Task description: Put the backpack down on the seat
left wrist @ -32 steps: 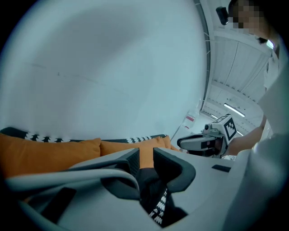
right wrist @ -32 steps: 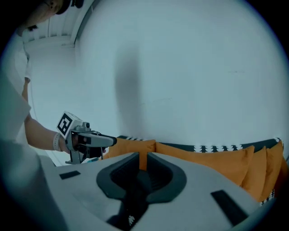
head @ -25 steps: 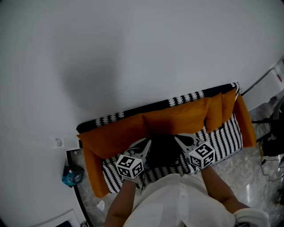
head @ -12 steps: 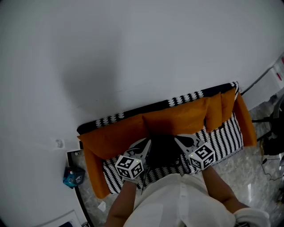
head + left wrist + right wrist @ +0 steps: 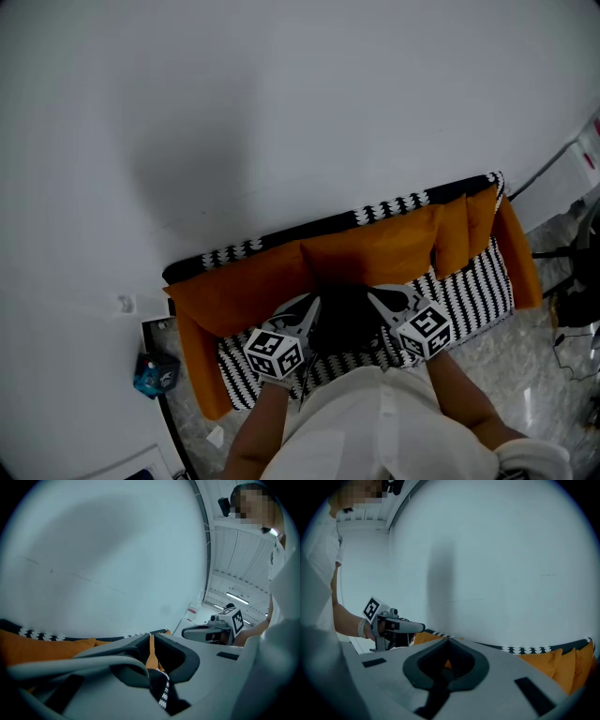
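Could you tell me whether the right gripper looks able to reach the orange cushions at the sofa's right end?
Probably yes: the striped seat between the right gripper and those orange cushions lies bare, though its jaws are shut beside the backpack.

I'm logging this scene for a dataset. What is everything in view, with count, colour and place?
sofa: one, orange cushions, black-and-white patterned seat, against the wall
backpack: one, black, mid-seat, between the grippers
blue object: one, blue, low down left of the sofa; too small to identify
dark gear: count unclear, black, on the floor right of the sofa
wall: white, behind the sofa
floor: grey, stone-like
left gripper: one, grey with a black-and-white marker cube, at the backpack's left, jaws together
right gripper: one, same colours, at the backpack's right, jaws together
forearms: two, behind the grippers
white top: one, bottom of the head view
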Action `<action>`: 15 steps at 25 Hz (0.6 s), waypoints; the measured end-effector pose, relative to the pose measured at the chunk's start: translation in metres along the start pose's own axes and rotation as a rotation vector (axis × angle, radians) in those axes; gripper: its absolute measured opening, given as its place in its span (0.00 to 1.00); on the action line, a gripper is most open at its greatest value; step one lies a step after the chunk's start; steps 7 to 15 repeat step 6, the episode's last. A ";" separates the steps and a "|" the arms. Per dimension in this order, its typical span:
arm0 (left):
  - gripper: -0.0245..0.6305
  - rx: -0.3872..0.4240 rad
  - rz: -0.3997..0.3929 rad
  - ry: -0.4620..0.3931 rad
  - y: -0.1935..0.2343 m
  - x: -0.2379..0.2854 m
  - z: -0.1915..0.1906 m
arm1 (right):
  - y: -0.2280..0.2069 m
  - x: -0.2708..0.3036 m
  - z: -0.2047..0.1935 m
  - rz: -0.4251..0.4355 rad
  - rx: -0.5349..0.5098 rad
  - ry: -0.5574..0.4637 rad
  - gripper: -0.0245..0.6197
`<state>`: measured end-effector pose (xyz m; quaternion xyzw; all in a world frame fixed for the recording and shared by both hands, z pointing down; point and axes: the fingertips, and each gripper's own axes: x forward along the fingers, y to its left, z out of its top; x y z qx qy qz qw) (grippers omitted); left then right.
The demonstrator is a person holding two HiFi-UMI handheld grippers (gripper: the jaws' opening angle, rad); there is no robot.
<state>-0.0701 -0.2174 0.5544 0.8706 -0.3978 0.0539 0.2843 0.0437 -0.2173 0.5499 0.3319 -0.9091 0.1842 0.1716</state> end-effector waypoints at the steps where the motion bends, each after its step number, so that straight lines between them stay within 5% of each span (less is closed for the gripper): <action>1: 0.11 -0.001 -0.001 0.000 -0.001 0.000 0.000 | 0.000 0.000 0.000 0.000 0.000 0.000 0.07; 15: 0.11 -0.003 -0.009 0.002 -0.001 0.000 0.002 | 0.001 0.000 0.002 0.000 0.000 0.000 0.06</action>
